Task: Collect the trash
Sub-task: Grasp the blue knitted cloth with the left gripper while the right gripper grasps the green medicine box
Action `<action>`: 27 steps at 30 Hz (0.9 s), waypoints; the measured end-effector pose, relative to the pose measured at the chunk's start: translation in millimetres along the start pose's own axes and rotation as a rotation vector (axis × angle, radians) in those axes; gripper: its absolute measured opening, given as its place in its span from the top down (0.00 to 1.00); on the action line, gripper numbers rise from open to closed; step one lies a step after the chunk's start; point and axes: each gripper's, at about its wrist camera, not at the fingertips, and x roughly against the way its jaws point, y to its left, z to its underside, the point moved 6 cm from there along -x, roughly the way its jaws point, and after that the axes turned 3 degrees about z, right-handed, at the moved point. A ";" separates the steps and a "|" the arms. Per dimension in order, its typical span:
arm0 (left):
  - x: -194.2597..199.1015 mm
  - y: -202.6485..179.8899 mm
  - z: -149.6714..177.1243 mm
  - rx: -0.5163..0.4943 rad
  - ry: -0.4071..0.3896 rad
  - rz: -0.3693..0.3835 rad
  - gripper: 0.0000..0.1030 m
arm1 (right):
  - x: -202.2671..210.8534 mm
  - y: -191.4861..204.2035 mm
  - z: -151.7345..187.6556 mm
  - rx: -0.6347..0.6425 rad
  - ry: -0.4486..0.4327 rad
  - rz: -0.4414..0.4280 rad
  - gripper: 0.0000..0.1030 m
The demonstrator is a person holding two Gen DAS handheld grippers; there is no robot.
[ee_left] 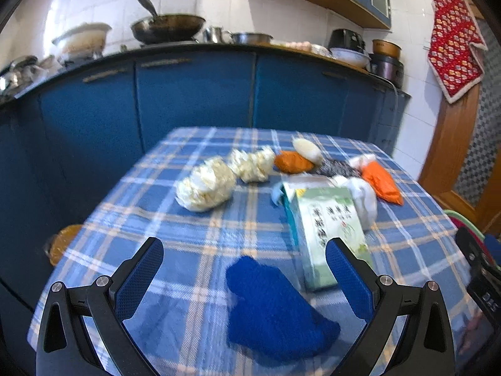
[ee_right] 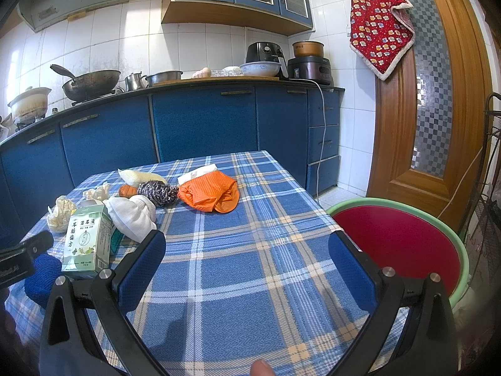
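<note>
From the left wrist view, the left gripper point(ee_left: 244, 269) hovered low over the blue plaid-clothed worktop point(ee_left: 194, 238), its blue-padded fingers point(ee_left: 141, 275) spread wide and empty. Between them lay a crumpled dark blue knitted cloth point(ee_left: 275, 307), soft and blurred. Just beyond its right side lay a pale green printed carton point(ee_left: 328, 232), one end flap open. Farther back sat two crumpled cream paper wads point(ee_left: 205, 188), side by side. From the right wrist view, the right gripper point(ee_right: 247, 269) also had its fingers point(ee_right: 141, 272) apart, over bare cloth. The carton point(ee_right: 87, 241) stood near the left edge beside a white bundled cloth point(ee_right: 133, 216), with a grey steel scouring ball point(ee_right: 156, 191) and an orange rubber glove point(ee_right: 209, 194) behind. A red basin with a green rim point(ee_right: 404, 241) sat off the worktop's right side.
</note>
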 end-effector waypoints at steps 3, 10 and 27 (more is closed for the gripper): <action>2.4 -5.0 8.0 -0.013 0.043 0.051 0.00 | -1.6 -0.4 -0.1 -0.005 0.001 -0.001 0.01; 3.5 -13.3 24.7 -0.051 0.126 0.112 0.02 | -0.5 0.3 -0.5 -0.009 0.001 -0.003 0.01; -7.0 -0.5 22.4 0.046 0.206 0.231 0.68 | -4.8 2.3 -1.6 0.021 0.039 -0.017 0.01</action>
